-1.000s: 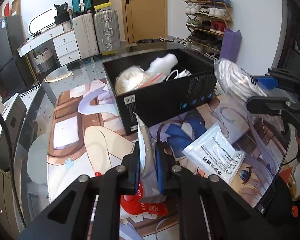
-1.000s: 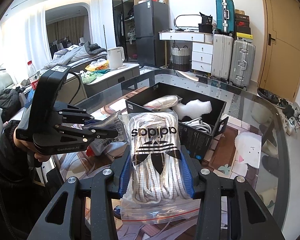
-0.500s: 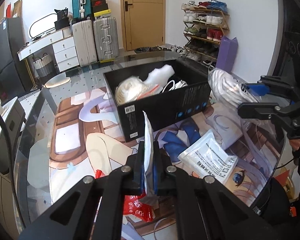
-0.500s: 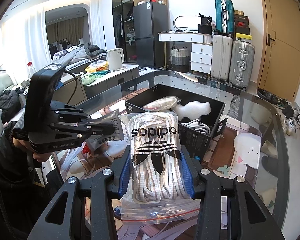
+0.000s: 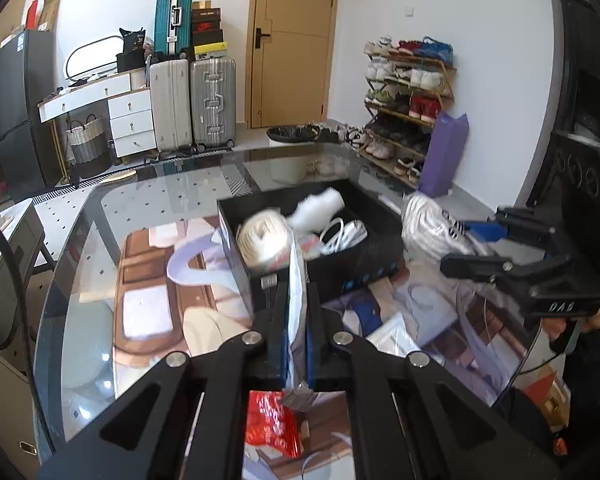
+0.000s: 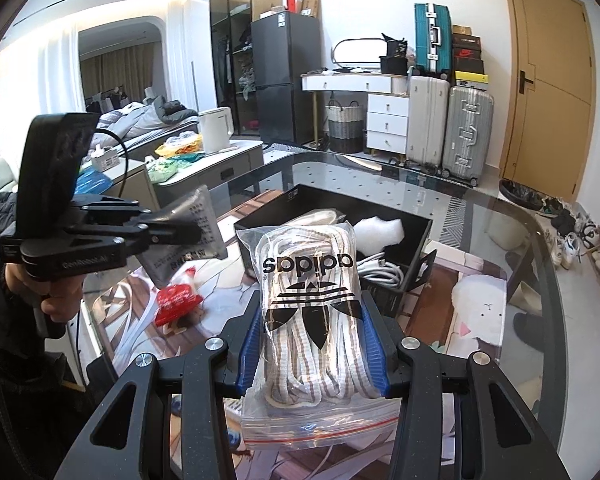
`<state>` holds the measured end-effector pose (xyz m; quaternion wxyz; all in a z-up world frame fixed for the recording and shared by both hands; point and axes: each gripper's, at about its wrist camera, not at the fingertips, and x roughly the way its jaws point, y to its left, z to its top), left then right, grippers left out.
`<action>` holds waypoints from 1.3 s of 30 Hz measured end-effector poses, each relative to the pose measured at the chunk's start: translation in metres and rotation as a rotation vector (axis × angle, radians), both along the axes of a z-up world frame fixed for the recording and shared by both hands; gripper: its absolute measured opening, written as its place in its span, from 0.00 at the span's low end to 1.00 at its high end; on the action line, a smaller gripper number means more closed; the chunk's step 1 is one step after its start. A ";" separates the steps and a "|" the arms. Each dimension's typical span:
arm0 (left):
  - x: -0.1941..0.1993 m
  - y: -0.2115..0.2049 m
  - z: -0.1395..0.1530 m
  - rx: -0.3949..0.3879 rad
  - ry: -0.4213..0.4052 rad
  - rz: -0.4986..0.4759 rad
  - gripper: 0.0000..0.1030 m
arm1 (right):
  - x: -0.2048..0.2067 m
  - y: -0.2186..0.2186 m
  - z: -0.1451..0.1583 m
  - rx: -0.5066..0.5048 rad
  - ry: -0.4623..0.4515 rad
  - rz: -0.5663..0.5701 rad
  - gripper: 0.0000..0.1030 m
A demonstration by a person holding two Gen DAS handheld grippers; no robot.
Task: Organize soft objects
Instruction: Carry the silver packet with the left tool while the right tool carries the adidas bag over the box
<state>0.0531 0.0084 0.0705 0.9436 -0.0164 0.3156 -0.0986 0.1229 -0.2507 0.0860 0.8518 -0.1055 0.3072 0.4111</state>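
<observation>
My left gripper (image 5: 297, 296) is shut on a thin grey foil packet (image 5: 296, 264), which I see edge-on above the table. In the right wrist view the same packet (image 6: 188, 232) hangs from the left gripper (image 6: 198, 234), left of the box. My right gripper (image 6: 311, 308) is shut on a clear zip bag of white laces (image 6: 312, 280) with a black logo. That bag (image 5: 432, 228) is held beside the right end of the black box (image 5: 364, 264). The box (image 6: 380, 216) holds a white roll (image 5: 262, 240), a fluffy white piece (image 6: 380, 232) and a white cable (image 6: 382, 270).
A red packet (image 6: 178, 300) lies on the printed mat below the left gripper, and a white printed packet (image 5: 392, 340) lies near the front right. The glass table edge (image 5: 48, 320) curves round at left. Suitcases, drawers and a shoe rack stand beyond.
My left gripper has risen with the grey packet, and the red packet now lies clear below it. The right gripper and its lace bag have stayed where they were.
</observation>
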 end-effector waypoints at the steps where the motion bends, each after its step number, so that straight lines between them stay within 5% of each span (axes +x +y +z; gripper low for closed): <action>1: 0.001 0.000 0.002 -0.003 -0.004 0.001 0.03 | 0.003 0.002 0.001 -0.002 0.001 -0.012 0.44; 11: 0.032 0.001 0.018 -0.018 -0.042 0.007 0.03 | 0.033 0.013 0.008 -0.008 0.002 -0.098 0.43; 39: 0.106 -0.004 -0.001 0.062 -0.021 0.046 0.03 | 0.098 0.044 -0.009 -0.049 0.055 -0.101 0.43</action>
